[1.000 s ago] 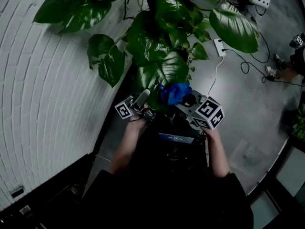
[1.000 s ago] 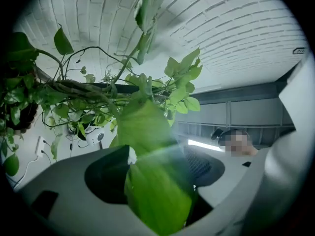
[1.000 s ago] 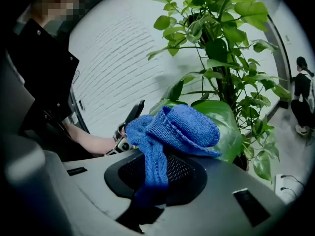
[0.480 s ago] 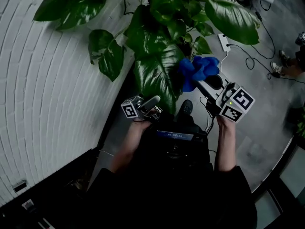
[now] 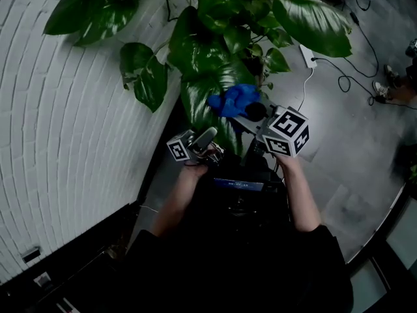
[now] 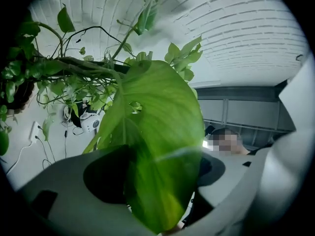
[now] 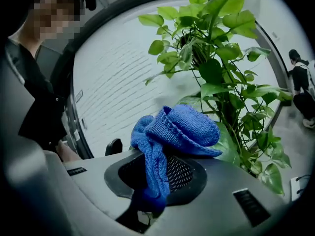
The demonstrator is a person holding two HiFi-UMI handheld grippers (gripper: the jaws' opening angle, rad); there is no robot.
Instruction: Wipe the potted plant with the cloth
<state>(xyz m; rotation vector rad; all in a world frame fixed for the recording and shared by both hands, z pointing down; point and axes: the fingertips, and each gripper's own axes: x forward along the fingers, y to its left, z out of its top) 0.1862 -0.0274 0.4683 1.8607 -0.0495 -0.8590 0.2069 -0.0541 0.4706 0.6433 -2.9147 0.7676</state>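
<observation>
While left gripper [image 6: 158, 208] pinches leaf [image 6: 157, 132] tip, right gripper [image 7: 147, 203] grips cloth [image 7: 182, 127]

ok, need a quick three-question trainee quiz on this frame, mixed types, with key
1. True or false: the left tongs are empty.
2. What do the right tongs grip? A) blue cloth B) sponge C) brush
3. Fill in: the wall beside the potted plant is white ___.
Key: 1 false, they clamp a large leaf; 2 A; 3 brick.
</observation>
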